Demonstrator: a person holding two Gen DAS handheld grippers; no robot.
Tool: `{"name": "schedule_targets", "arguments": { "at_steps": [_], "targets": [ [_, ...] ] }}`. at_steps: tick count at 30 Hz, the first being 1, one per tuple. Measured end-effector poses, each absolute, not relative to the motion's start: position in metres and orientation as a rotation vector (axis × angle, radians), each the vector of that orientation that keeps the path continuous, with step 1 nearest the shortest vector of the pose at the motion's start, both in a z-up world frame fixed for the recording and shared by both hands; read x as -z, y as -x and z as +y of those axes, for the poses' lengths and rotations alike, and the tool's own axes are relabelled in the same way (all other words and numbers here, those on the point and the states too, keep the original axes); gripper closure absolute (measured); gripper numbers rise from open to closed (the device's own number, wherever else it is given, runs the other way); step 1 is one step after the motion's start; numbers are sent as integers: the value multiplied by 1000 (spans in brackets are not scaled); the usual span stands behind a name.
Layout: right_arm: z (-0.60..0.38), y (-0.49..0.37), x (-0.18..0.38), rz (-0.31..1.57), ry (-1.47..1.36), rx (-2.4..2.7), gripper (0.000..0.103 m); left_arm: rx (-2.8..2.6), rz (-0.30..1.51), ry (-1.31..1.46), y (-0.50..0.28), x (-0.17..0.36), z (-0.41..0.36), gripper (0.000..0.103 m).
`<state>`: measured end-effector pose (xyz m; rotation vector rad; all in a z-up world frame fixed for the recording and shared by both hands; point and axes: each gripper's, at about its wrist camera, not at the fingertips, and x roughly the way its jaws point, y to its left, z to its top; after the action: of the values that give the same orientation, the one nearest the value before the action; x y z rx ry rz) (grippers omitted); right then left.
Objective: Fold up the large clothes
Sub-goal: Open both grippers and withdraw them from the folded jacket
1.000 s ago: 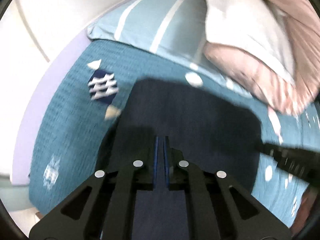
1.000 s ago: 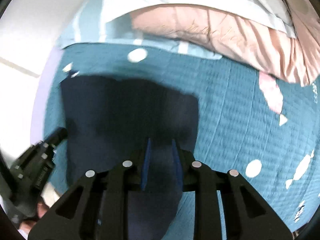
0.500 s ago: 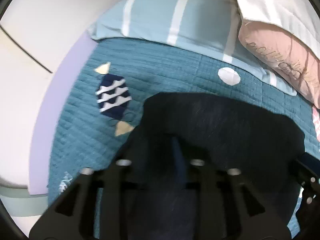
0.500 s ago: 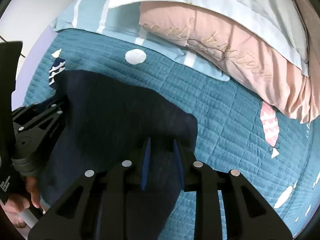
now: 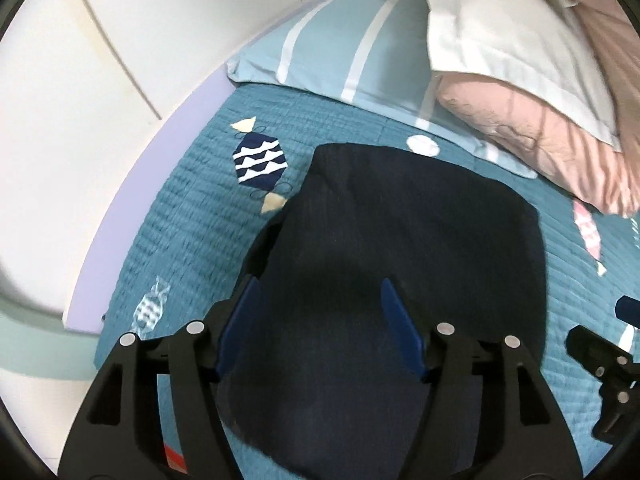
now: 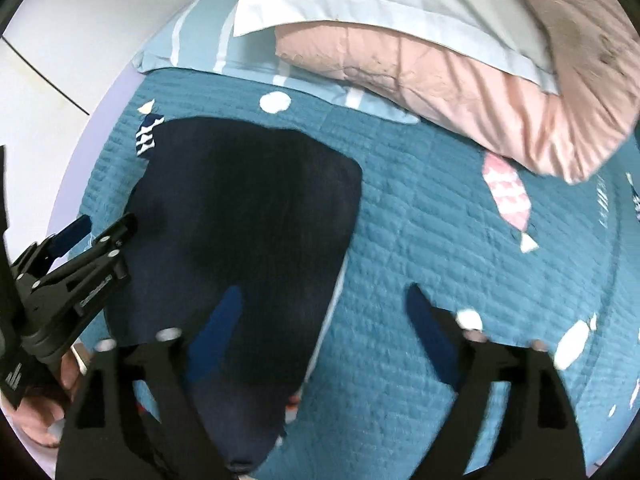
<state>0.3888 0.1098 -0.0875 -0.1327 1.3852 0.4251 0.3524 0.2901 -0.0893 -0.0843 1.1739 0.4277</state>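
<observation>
A dark navy garment point(image 5: 404, 248) lies folded on the teal quilt point(image 5: 192, 240). My left gripper point(image 5: 320, 316) hovers over its near part, jaws opening; the cloth lies below the blue pads point(image 5: 244, 312), not pinched. My right gripper point(image 6: 324, 316) hangs over the garment's point(image 6: 248, 216) right edge, jaws also opening wide, one pad over cloth and one over the quilt point(image 6: 440, 232). Nothing is held. Each gripper shows in the other's view: the right gripper point(image 5: 600, 360) at the right edge, the left gripper point(image 6: 80, 268) at the left with a hand point(image 6: 44, 404) under it.
A light blue striped pillow point(image 5: 340, 44), a white pillow point(image 5: 512, 28) and a pink duvet point(image 6: 460, 80) lie at the head of the bed beyond the garment. A white wall point(image 5: 100, 60) and a lavender bed edge point(image 5: 132, 184) run along the left.
Both grippers, shut on the garment's near edge a second ago, have opened and let go of it and drawn back upward. The garment now lies flat on the quilt.
</observation>
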Motion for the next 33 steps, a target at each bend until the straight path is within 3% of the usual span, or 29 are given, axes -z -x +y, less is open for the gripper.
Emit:
{"name": "schedule_targets", "arguments": {
  "at_steps": [2, 6, 22, 33],
  "targets": [
    [102, -375, 80, 1356, 141, -430, 16, -437, 1149, 68, -337, 79, 273, 26],
    [83, -337, 66, 1298, 186, -418, 10, -436, 1108, 39, -292, 61, 252, 26],
    [0, -182, 7, 1112, 112, -372, 8, -341, 970, 86, -132, 13, 162, 26],
    [-33, -134, -50, 939, 11, -380, 8, -357, 777, 93, -56, -41, 124, 25]
  ]
}}
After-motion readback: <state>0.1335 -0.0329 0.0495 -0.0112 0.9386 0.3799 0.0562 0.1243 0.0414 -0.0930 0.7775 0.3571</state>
